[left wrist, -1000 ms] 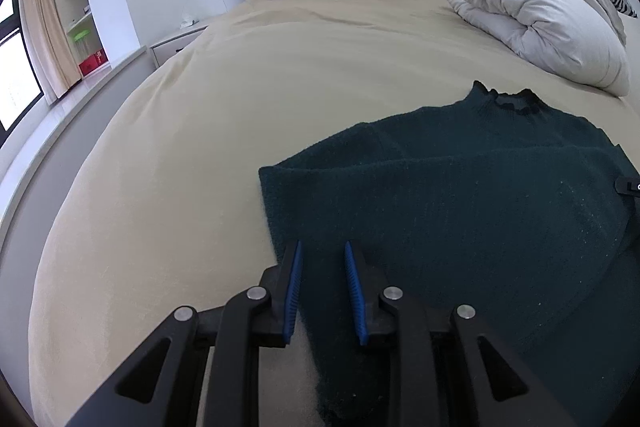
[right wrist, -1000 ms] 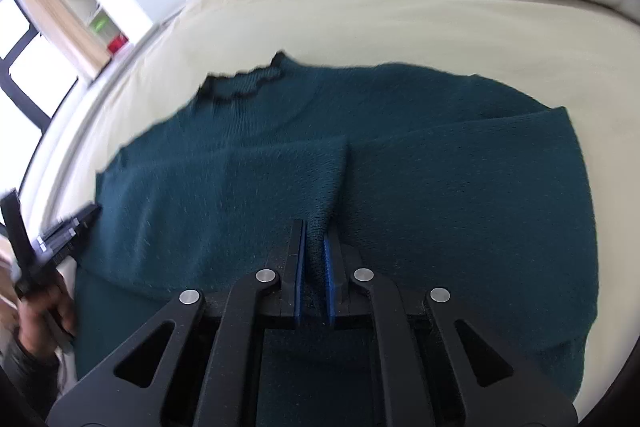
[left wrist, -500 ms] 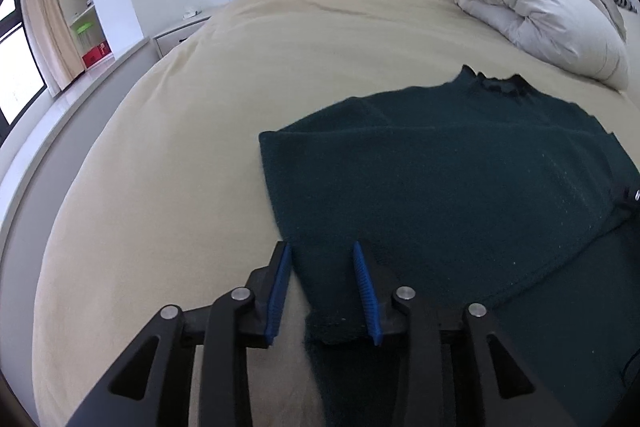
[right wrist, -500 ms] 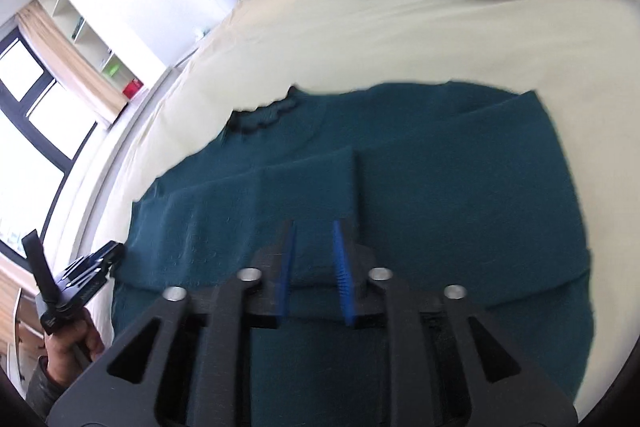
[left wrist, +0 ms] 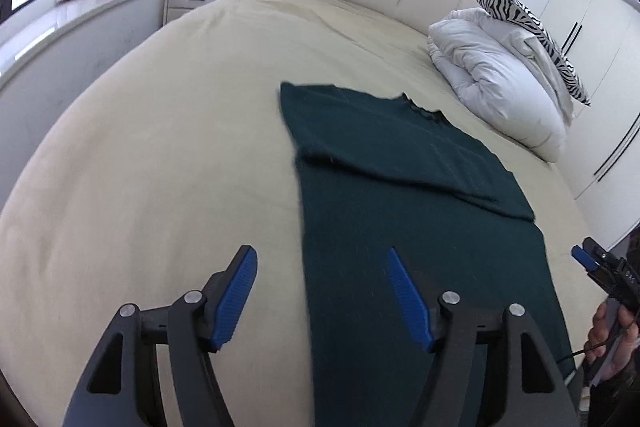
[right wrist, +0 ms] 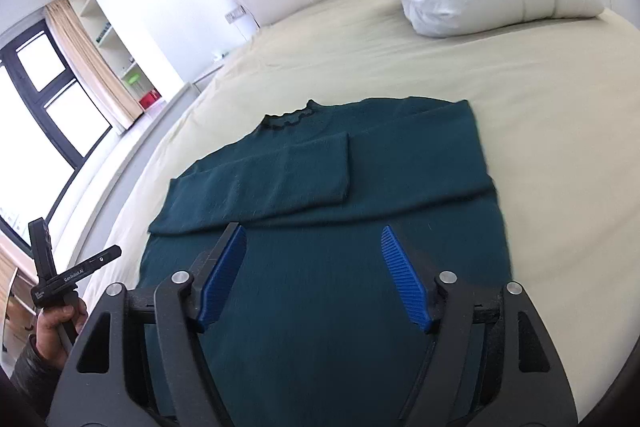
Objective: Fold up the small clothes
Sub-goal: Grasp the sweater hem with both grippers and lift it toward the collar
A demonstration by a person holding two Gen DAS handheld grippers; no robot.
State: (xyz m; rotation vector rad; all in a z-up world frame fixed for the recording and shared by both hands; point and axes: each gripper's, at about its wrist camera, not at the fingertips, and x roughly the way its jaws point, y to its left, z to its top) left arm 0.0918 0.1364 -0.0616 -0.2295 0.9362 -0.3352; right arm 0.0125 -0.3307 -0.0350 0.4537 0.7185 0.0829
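While both grippers hang empty, you read:
Bed (right wrist: pixel 400 67): carries everything
Sweater (right wrist: pixel 340 267): flat, sleeves folded in, collar far, hem toward you
Right gripper (right wrist: pixel 312 271): fingers apart, over the body
Left gripper (left wrist: pixel 320 291): fingers apart, straddling your nearer left edge

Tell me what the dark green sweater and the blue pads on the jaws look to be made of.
Dark green sweater: apparently a soft matte knit, perhaps wool or acrylic, judging by its fuzzy surface and limp, rounded folds. Blue pads: likely moulded rubber or plastic, going by their regular ridges and even colour; which one is unclear.
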